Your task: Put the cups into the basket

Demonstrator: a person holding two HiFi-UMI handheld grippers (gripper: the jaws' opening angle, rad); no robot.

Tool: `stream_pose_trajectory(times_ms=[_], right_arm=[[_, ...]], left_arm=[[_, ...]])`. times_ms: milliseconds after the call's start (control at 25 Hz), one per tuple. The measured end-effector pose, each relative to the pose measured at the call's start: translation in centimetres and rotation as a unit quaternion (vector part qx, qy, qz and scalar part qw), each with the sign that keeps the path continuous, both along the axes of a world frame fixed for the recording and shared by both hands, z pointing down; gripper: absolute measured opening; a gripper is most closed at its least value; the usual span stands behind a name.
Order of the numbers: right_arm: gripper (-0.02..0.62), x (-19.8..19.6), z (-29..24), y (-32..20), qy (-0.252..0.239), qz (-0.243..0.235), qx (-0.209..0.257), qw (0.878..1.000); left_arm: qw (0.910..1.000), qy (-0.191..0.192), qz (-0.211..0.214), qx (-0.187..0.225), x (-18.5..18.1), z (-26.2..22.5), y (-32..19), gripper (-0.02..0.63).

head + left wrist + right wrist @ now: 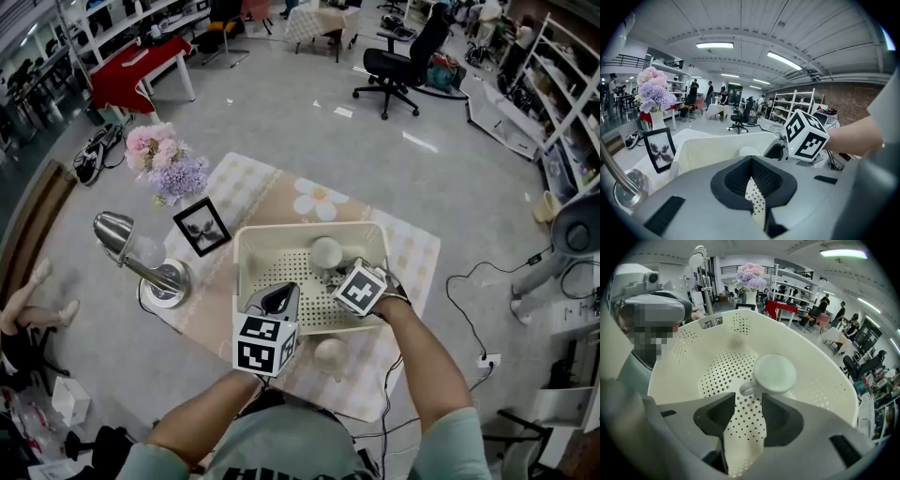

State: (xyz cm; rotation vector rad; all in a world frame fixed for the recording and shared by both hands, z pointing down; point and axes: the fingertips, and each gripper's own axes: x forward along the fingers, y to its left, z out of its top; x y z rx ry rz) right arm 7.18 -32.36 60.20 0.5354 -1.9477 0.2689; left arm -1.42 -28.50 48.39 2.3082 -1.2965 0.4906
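Two cups catalogued: one in the basket, one outside it.

1. Right gripper (pixel 749 401): jaws parted to a middling gap and holding nothing; only the perforated basket floor shows between them. It points down into the basket (pixel 825 380).
2. Cup in basket (pixel 774 373): resting on the floor just beyond the right jaw tips, at the centre of the right gripper view. It is apart from the pads, and its handle points back toward the jaws. Judged placed.
3. Left gripper (pixel 750 161): jaw tips drawn together and empty. In the head view it sits over the basket's lower-left rim.
4. Cup on table (pixel 330 354): outside the basket on the patterned cloth (pixel 253 192), at lower centre of the head view. It lies just below the basket's near rim, between the two forearms and just beside the left gripper's marker cube. Its handle cannot be made out.

Governing relation: the remaining cup lies behind both sets of jaws, toward the bottom of the head view. Either gripper would have to come back over the near rim to reach it. The two tips look about equally near; the right is the one already parted.
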Motion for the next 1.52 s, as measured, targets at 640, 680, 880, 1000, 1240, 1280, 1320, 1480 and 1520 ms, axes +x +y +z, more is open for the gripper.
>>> stream_pose_trajectory(times_ms=[640,680,880,1000,1240,1280,1320,1480,1520], right_arm=[[0.057,-1.3,-12.0,4.0,-0.112,0.069,0.158,0.979],[0.052,-1.3,-12.4,4.5,-0.118,0.077,0.163,0.977],[0.049,-1.2,-14.1,7.0,-0.146,0.119,0.185,0.964],[0.048,-0.9,-15.0,8.9,-0.165,0.142,0.200,0.955],[0.049,-0.5,-15.8,13.2,-0.183,0.177,0.226,0.940],[0.049,-0.5,-15.6,13.9,-0.184,0.180,0.228,0.939],[0.049,-0.4,-15.4,14.5,-0.186,0.183,0.228,0.938],[0.049,-0.3,-14.5,17.0,-0.187,0.193,0.234,0.934],[0.049,-0.3,-14.2,17.6,-0.187,0.195,0.234,0.934]], left_arm=[[0.9992,-0.003,-0.009,0.038,-0.1,-2.1,1.9,0.006],[0.9991,-0.003,-0.009,0.041,-0.1,-2.2,2.1,0.006],[0.9983,0.005,-0.011,0.057,-0.1,-3.3,3.6,0.006],[0.9976,0.010,-0.010,0.068,-0.2,-3.9,4.8,0.006],[0.9964,0.016,-0.008,0.083,-0.4,-4.3,7.3,0.006],[0.9962,0.017,-0.007,0.085,-0.4,-4.3,7.7,0.006],[0.9960,0.019,-0.006,0.087,-0.3,-4.3,8.1,0.006],[0.9949,0.029,-0.004,0.097,-0.4,-4.2,9.9,0.006],[0.9947,0.030,-0.003,0.098,-0.4,-4.1,10.4,0.006]])
